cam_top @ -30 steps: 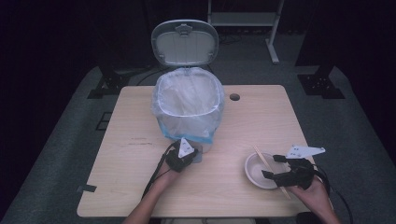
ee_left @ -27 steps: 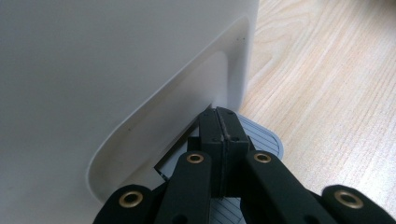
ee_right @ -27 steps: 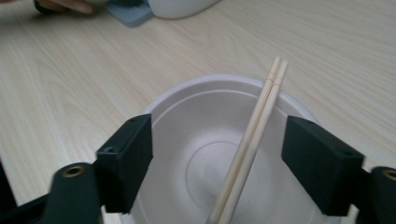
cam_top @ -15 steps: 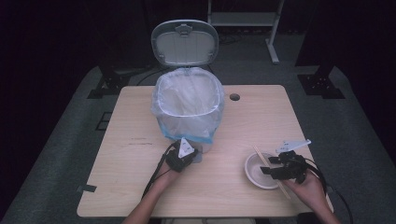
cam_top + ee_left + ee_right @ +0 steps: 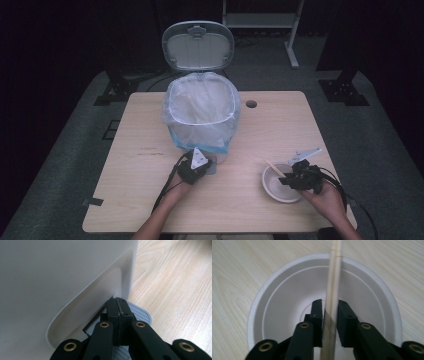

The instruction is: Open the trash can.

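My right gripper hangs over the bowl, its jaws closing in just now on the pair of chopsticks that runs straight up between them. The sticks lie pressed side by side, filling most of the gap; the left pad seems to touch them, while a thin sliver of space may remain at the right pad, so I cannot say the pinch is firm. The sticks run from below my jaws across the bowl's middle and over its far rim onto the surface. The bowl is white, round, with stepped rings inside, and sits directly under my jaws.

My left gripper has its jaws pressed together with nothing between them. Their tips rest over the grey ribbed pedal at the foot of the bin, whose white wall rises just ahead and to the left of them.

From the high view, my left gripper sits at the bin's base, the lid standing up and a clear liner spread in the mouth. My right gripper is well apart from it, over the bowl.

I can read no writing or brand on anything.
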Motion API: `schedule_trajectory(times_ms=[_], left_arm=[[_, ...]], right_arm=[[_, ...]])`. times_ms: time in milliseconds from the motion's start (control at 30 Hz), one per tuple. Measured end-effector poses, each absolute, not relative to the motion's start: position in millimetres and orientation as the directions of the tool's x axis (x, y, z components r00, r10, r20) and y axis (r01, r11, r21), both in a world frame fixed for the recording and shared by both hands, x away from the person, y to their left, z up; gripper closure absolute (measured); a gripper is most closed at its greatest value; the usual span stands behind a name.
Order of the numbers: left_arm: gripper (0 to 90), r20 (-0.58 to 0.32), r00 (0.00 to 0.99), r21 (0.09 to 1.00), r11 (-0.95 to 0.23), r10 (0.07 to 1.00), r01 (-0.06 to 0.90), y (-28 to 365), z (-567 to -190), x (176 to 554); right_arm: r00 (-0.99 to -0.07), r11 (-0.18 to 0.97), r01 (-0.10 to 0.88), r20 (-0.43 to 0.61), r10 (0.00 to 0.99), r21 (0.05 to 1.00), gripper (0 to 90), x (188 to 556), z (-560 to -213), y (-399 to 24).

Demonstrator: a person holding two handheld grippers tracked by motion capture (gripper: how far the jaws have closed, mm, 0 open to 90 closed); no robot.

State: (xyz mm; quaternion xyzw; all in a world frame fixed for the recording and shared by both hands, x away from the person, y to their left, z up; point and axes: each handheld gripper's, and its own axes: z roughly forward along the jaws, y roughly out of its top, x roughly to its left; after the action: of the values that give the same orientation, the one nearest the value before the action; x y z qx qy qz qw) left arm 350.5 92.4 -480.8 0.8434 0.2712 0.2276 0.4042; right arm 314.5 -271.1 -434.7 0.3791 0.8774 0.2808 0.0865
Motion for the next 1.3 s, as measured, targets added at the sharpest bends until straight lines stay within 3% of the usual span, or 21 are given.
schedule_trajectory(times_ms=[367,1300], left_arm=[[90.0,0.166,0.751,0.804,-0.529,0.64,0.273,92.5,-480.6,350.6],[90.0,0.174,0.752,0.803,-0.533,0.636,0.266,93.0,-480.4,351.0]], right_arm=[[-0.714,0.553,0.616,0.101,0.693,0.56,78.6,314.6,-430.0,-267.7],[-0.784,0.507,0.546,0.196,0.589,0.667,79.1,325.3,-382.9,-263.5]])
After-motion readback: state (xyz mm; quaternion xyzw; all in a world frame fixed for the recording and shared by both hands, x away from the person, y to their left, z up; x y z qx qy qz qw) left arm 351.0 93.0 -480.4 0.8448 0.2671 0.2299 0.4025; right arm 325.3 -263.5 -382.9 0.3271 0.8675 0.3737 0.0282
